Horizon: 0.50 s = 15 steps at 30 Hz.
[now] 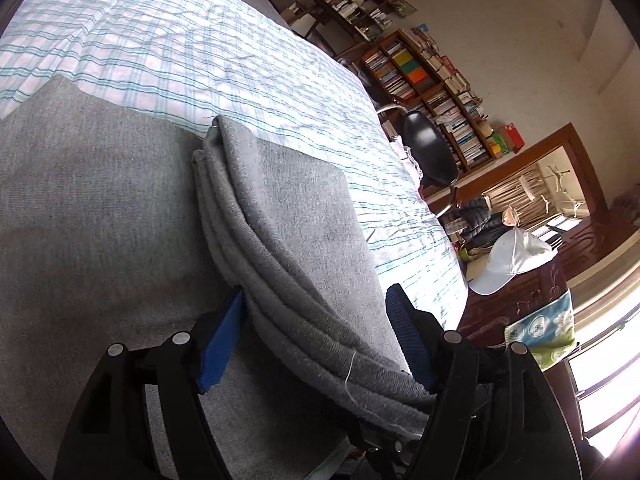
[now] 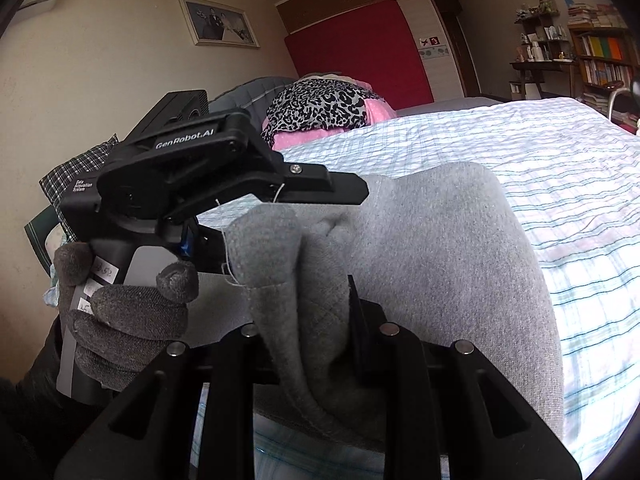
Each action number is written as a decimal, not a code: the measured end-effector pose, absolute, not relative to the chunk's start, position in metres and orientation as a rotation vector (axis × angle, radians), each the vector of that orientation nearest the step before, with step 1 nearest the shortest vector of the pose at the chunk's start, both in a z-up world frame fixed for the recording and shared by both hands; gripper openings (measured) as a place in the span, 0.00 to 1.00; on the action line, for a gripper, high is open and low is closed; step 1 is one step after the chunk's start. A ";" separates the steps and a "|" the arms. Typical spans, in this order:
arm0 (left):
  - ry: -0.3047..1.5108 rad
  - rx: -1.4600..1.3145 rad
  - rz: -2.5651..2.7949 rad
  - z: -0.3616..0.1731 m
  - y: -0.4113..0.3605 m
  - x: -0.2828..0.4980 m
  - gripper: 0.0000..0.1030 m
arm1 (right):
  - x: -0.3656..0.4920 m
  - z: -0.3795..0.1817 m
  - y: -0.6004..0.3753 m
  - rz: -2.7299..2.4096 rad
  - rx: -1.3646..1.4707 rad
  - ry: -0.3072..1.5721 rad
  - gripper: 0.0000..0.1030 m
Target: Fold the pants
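**Grey pants bunched on the bed, one gripper clamped, the other standing wide**

Two grippers were at work over the one pair of grey pants (image 1: pixel 120 208), which lay on the checked bedsheet (image 1: pixel 168 40). The left gripper (image 1: pixel 320 340) pointed down at a slant across the cloth, held from below by a gloved hand (image 2: pixel 120 312) wrapped round its handle. Its two blue pads (image 1: pixel 222 344) stood spread, with the stacked hems of the pants (image 1: pixel 288 272) lying between them; the left-hand pad showed bare beside the fabric, and whether the other pad touched the cloth I couldn't tell.

The right gripper (image 2: pixel 316 320) tilted down too, low and close to the sheet. Its fingers were pinching a thick bunch of the pants' fabric (image 2: pixel 280 264), the cloth puckered and standing up between them, loose threads trailing off the edge.

From that side, the left gripper's black finger (image 2: pixel 320 190) reached out just above the fold. Beyond, one leopard-print pillow (image 2: pixel 320 106) sat at the head of the bed, one white cap (image 1: pixel 508 260) lay off to the side, and a bookshelf (image 1: pixel 432 92) stood against the far wall.
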State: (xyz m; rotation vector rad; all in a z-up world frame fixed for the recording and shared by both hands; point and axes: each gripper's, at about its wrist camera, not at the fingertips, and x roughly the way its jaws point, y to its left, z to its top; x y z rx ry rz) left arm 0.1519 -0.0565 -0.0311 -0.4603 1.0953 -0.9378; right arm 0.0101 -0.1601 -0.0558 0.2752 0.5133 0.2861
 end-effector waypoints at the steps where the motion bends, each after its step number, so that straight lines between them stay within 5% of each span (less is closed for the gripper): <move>1: 1.096 -0.464 -0.942 -0.031 -0.058 0.153 0.70 | 0.009 -0.056 -0.161 0.286 0.276 0.513 0.22; 15: 1.125 -0.569 -0.981 -0.036 -0.074 0.183 0.74 | 0.009 -0.021 -0.183 0.283 0.324 0.422 0.22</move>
